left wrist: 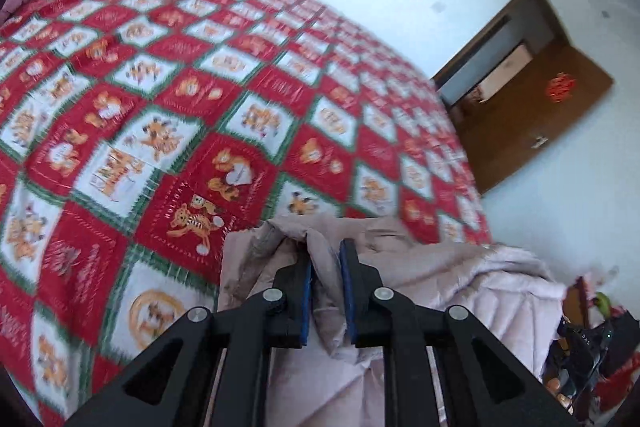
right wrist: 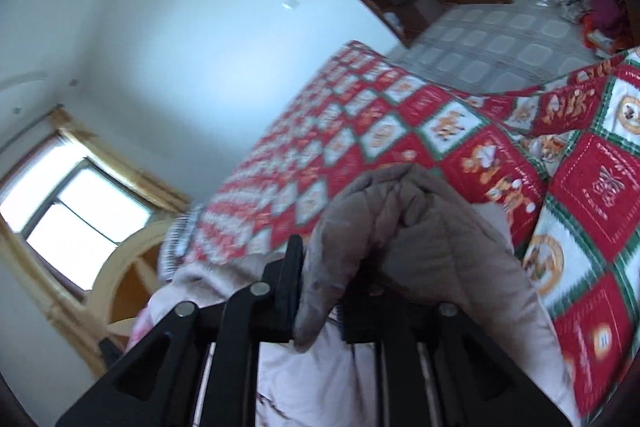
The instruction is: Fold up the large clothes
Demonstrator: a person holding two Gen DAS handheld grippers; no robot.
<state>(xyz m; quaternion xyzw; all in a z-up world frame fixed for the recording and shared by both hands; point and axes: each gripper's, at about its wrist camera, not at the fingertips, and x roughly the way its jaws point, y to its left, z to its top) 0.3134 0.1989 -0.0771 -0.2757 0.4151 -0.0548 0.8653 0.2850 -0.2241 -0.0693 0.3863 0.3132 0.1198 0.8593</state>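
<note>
Gripping a bunched fold of the pale padded garment [left wrist: 324,267], the left tool [left wrist: 325,259] has the cloth pinched between its blue pads. Over on the other side, the right tool [right wrist: 320,267] is clenched on another thick fold of the same garment, which drapes over its fingers. Both folds hang over the bed's red patchwork quilt [left wrist: 180,87].

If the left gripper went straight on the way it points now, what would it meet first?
Apart from the beige padded garment already pinched in the left gripper, the red patchwork bedspread lies next in line. The frame is motion-blurred, so depth is uncertain.
</note>
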